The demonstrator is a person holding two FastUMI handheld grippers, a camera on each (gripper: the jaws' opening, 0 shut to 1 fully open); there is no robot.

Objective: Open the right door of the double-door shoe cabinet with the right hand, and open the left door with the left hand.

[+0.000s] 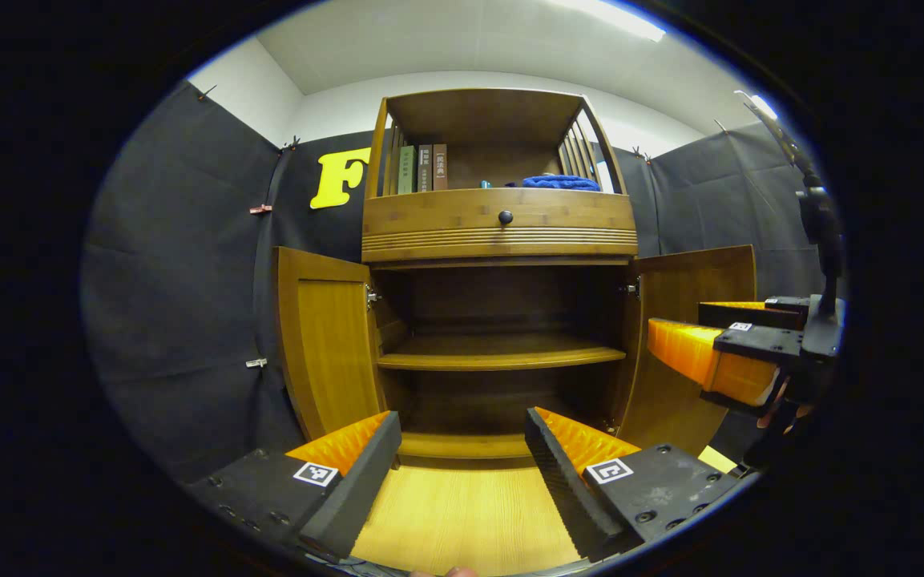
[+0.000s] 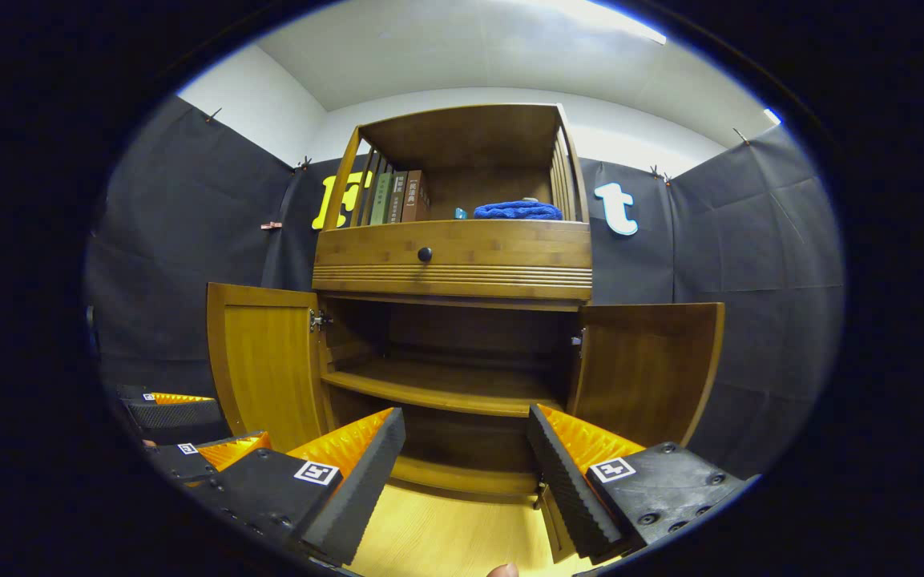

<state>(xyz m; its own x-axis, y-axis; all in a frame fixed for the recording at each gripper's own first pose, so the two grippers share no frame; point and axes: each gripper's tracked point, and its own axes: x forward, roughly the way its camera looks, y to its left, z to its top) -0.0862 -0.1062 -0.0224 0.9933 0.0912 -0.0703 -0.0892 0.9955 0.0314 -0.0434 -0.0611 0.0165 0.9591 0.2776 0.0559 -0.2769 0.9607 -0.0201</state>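
**Both cabinet doors stand open, both grippers empty**

At far left, your left wooden door of the brown bamboo shoe cabinet is swung wide out from its hinges against the black cloth wall. Your left gripper hangs in front of the cabinet with its fingers spread wide and nothing between them, over the pale wood floor. Behind it you see the bare inner shelf, above it a drawer front with a small dark round knob, and on top a row of upright books and a folded blue cloth. To the right, the right wooden door is swung out too. Your right gripper is also spread wide and empty, clear of both doors.
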